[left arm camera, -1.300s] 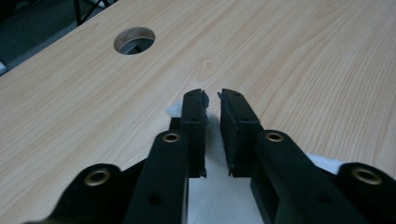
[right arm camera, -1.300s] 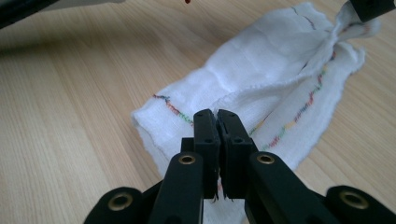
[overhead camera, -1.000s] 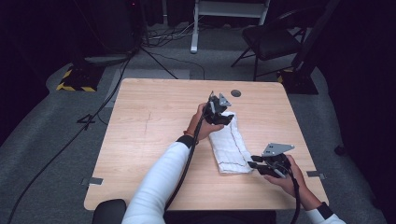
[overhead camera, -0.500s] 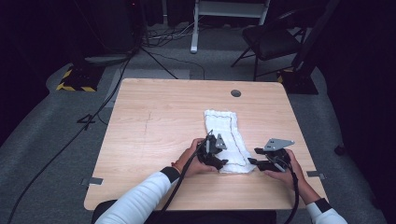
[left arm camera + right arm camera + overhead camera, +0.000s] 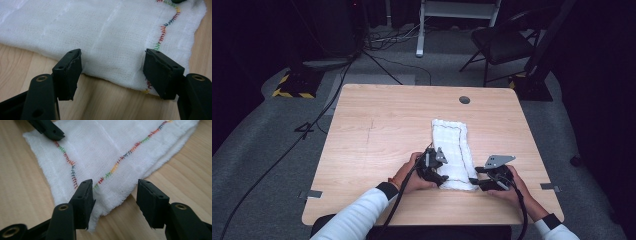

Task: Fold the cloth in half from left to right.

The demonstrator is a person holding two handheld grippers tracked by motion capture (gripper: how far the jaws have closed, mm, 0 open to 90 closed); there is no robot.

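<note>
Jaws of both the left gripper (image 5: 438, 176) and right gripper (image 5: 478, 181), just opened, should straddle the towel's (image 5: 451, 145) six o'clock corners before pinching

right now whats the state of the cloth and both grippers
white cloth: folded into a long strip, flat on the table
left gripper: open, jaws just opened, at the cloth's near edge
right gripper: open, jaws just opened, straddling a cloth corner

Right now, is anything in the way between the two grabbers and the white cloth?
No, nothing visible. The left gripper and the right gripper both sit open right at the near end of the folded white cloth, with bare table around it.
</note>
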